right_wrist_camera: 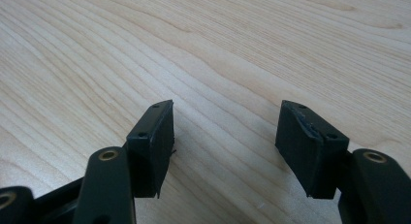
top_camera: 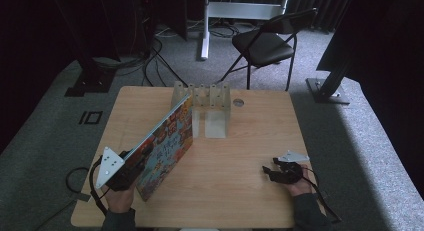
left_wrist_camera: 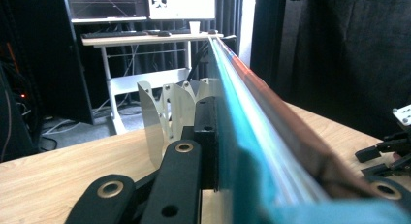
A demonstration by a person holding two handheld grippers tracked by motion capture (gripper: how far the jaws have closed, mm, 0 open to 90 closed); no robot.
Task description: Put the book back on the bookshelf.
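A colourful picture book point(top_camera: 167, 141) stands tilted on its lower edge across the left half of the wooden table point(top_camera: 250, 136). My left gripper point(top_camera: 139, 160) is shut on its near corner. In the left gripper view the book's edge point(left_wrist_camera: 252, 103) runs away between the jaws, with one black pad point(left_wrist_camera: 206, 132) pressed on its left face. Its far end reaches a metal divider rack point(top_camera: 202, 98) point(left_wrist_camera: 169, 107) at the back middle. My right gripper point(top_camera: 272, 171) point(right_wrist_camera: 225, 136) rests low over bare wood at the right, open with nothing between its fingers. It also appears in the left gripper view point(left_wrist_camera: 387, 153).
A small round disc point(top_camera: 238, 102) lies on the table right of the rack. Beyond the table stand a black folding chair point(top_camera: 265, 41), dark stand legs and floor cables. A desk with monitors point(left_wrist_camera: 145, 35) is behind the rack.
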